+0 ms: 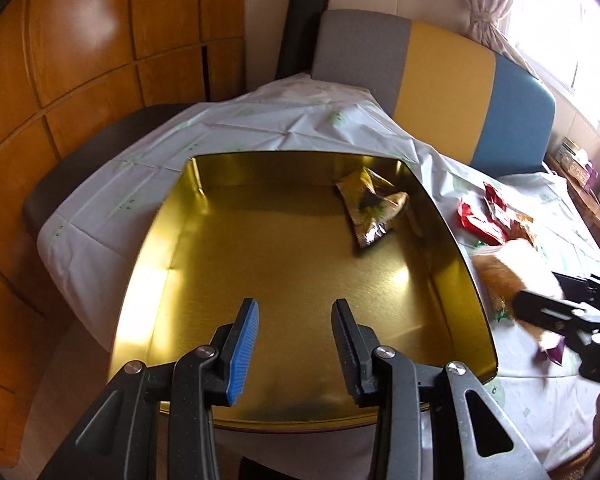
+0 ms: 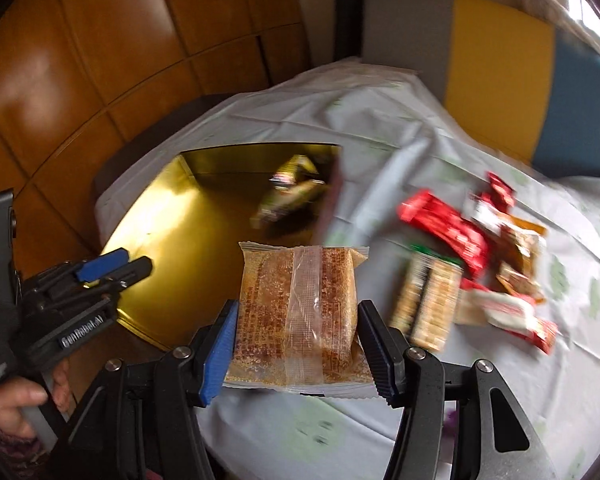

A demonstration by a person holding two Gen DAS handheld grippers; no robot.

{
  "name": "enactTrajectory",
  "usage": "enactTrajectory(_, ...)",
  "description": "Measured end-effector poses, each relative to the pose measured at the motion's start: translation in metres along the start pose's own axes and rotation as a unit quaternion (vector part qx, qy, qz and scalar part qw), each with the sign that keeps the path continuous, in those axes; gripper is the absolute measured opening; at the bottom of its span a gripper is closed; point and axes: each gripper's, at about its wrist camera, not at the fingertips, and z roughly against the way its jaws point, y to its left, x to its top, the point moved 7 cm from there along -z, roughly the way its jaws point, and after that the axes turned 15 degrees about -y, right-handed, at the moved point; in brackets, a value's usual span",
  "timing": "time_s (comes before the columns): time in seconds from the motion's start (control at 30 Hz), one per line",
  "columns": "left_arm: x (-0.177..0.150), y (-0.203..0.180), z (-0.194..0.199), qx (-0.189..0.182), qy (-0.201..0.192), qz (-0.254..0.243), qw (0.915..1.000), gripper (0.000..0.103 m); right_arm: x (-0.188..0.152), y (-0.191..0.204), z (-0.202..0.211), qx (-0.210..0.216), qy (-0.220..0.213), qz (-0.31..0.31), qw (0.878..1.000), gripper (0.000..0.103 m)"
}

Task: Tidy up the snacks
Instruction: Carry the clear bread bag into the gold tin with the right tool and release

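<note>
A gold metal tin (image 1: 220,248) lies open on the table; it also shows in the right wrist view (image 2: 172,232). One yellow snack packet (image 1: 370,204) lies in its far right corner. My left gripper (image 1: 296,312) is open and empty above the tin's near side. My right gripper (image 2: 296,320) is shut on a clear-wrapped orange-brown cake packet (image 2: 296,312), held above the table just right of the tin. That packet shows blurred in the left wrist view (image 1: 512,272). A pile of red and orange snack packets (image 2: 480,248) lies on the table to the right.
A white tablecloth (image 1: 260,124) covers the table. A bench back (image 1: 440,80) in grey, yellow and blue stands behind it. Wood panelling (image 1: 80,60) is at the left. A window with a curtain (image 1: 492,4) is at the far right.
</note>
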Motion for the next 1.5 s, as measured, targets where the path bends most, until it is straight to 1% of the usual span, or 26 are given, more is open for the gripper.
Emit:
enactTrajectory(0.13,0.005,0.01,0.006,0.011,-0.015,0.003,0.9998,0.038,0.003,0.019,-0.022,0.001,0.012,0.013,1.0,0.059)
enactTrajectory(0.37,0.011,0.025,0.016,0.031,-0.037,0.006,0.9988,0.038,0.007,0.03,-0.06,-0.021,0.04,0.027,0.999,0.06)
enactTrajectory(0.5,0.017,0.028,0.024,0.041,-0.061,-0.003,0.9973,0.038,0.004,0.034,-0.071,-0.034,0.048,0.045,0.997,0.06)
enactTrajectory(0.6,0.022,0.028,0.029,0.045,-0.075,-0.009,0.9961,0.038,0.003,0.034,-0.074,-0.035,0.048,0.046,0.997,0.06)
enactTrajectory(0.77,0.028,0.028,0.035,0.046,-0.087,-0.013,0.995,0.038,0.004,0.034,-0.068,-0.033,0.038,0.045,0.998,0.06)
enactTrajectory(1.07,0.031,0.021,0.04,0.046,-0.094,-0.022,0.9943,0.038,0.008,0.022,-0.04,-0.033,0.009,0.023,0.999,0.06)
enactTrajectory(1.3,0.031,0.014,0.043,0.044,-0.096,-0.03,0.9939,0.038,0.01,0.004,-0.018,-0.044,-0.008,0.007,0.999,0.061)
enactTrajectory(1.5,0.032,0.008,0.045,0.042,-0.097,-0.039,0.9936,0.038,0.009,-0.019,0.003,-0.059,-0.021,-0.009,0.998,0.063)
